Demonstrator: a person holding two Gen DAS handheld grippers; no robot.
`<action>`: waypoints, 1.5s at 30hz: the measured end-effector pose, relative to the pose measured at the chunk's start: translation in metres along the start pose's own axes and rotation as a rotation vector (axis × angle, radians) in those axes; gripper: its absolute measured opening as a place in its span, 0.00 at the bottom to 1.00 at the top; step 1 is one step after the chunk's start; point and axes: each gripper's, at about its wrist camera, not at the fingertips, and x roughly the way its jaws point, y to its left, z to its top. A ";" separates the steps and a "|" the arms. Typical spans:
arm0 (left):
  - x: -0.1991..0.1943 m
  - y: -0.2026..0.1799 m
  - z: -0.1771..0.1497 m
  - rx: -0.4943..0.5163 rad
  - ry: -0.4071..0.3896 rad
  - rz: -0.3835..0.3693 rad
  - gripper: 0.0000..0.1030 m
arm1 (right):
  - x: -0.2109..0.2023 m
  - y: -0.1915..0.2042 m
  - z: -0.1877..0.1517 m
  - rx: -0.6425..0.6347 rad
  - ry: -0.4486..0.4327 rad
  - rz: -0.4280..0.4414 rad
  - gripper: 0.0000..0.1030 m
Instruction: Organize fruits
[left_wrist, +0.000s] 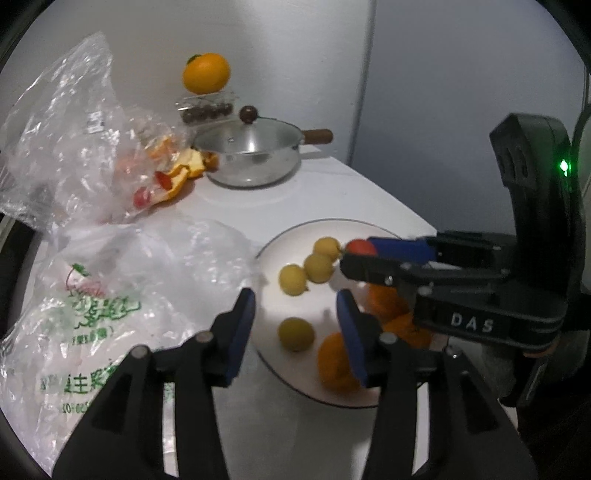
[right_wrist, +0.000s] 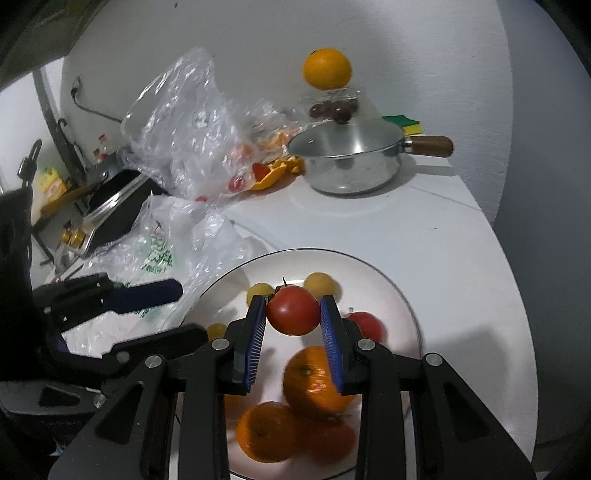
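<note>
A white plate (right_wrist: 391, 280) holds small yellow fruits (left_wrist: 318, 267), oranges (right_wrist: 314, 380) and a red tomato (right_wrist: 369, 325). My right gripper (right_wrist: 293, 314) is shut on another red tomato (right_wrist: 293, 312) and holds it just above the plate; in the left wrist view the right gripper (left_wrist: 351, 254) comes in from the right with that tomato (left_wrist: 360, 246). My left gripper (left_wrist: 295, 306) is open and empty over the plate's (left_wrist: 280, 243) left part, above a yellow fruit (left_wrist: 295, 334).
A lidded steel pan (left_wrist: 251, 155) stands at the back, with a big orange (left_wrist: 206, 72) on a clear box of dark fruit behind it. Crumpled plastic bags (left_wrist: 92, 295) with peel and red fruits (left_wrist: 142, 195) lie at the left. A sink (right_wrist: 110, 206) lies far left.
</note>
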 end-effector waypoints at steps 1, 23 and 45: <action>0.000 0.003 -0.001 -0.006 -0.001 0.001 0.46 | 0.002 0.002 0.000 -0.004 0.006 -0.001 0.31; -0.041 0.033 -0.019 -0.064 -0.060 0.028 0.47 | 0.005 0.042 -0.002 -0.052 0.040 -0.069 0.33; -0.121 0.037 -0.060 -0.092 -0.143 0.076 0.48 | -0.048 0.102 -0.021 -0.126 -0.021 -0.069 0.33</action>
